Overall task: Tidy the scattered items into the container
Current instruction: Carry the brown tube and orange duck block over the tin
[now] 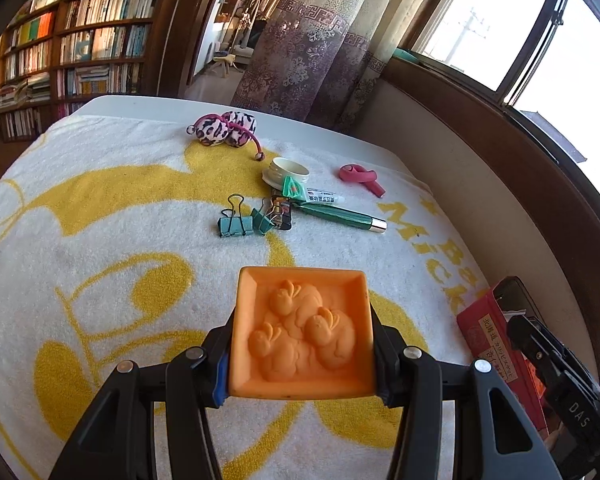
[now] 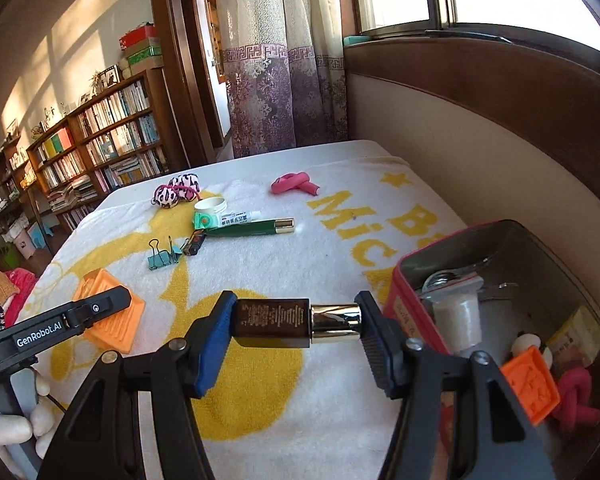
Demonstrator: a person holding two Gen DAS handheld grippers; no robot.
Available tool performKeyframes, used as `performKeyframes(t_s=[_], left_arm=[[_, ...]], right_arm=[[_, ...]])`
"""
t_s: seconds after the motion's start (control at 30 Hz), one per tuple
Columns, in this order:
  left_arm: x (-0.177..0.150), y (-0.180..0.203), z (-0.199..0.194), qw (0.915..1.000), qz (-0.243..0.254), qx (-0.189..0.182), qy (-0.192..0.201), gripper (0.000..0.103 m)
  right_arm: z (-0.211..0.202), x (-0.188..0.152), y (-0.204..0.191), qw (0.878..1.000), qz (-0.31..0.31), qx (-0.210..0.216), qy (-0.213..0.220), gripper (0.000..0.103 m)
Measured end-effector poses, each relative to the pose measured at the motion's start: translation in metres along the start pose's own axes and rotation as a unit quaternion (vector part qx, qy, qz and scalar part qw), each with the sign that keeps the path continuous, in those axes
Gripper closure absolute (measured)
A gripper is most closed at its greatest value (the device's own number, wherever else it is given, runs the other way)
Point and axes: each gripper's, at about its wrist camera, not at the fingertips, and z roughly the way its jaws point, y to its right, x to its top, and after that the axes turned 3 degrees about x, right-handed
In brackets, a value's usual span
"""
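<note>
My left gripper (image 1: 300, 344) is shut on an orange square mould (image 1: 302, 332) with raised duck shapes, held just above the towel; it also shows in the right wrist view (image 2: 114, 312). My right gripper (image 2: 296, 322) is shut on a small dark brown bottle with a gold cap (image 2: 296, 322), held sideways just left of the red tin box (image 2: 508, 280). The tin holds a white roll, an orange mould (image 2: 530, 384) and a pink toy. Binder clips (image 1: 244, 222), a green pen (image 1: 340, 218), a glue tube (image 1: 316, 197), a white lid (image 1: 286, 170), a pink curler (image 1: 360, 176) and leopard hair ties (image 1: 224, 130) lie on the towel.
A white and yellow towel (image 1: 100, 240) covers the table. The tin's red side (image 1: 496, 340) and the right gripper's body (image 1: 560, 380) show at the right of the left wrist view. A wall and window run along the right; a curtain and bookshelves stand behind.
</note>
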Motion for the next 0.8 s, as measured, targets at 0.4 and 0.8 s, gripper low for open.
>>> performKeyframes(t_s=[0.4, 0.8], left_arm=[[-0.008, 0.113, -0.002, 0.9932, 0.103, -0.053, -0.007, 0.049], [-0.019, 0.232, 0.014, 0.975, 0.194, -0.105, -0.03, 0.049]], right_arm=[[-0.093, -0.028, 0.128, 0.991, 0.08, -0.091, 0.055, 0.039], [-0.098, -0.047, 0.164, 0.992, 0.093, -0.075, 0.046, 0.039]])
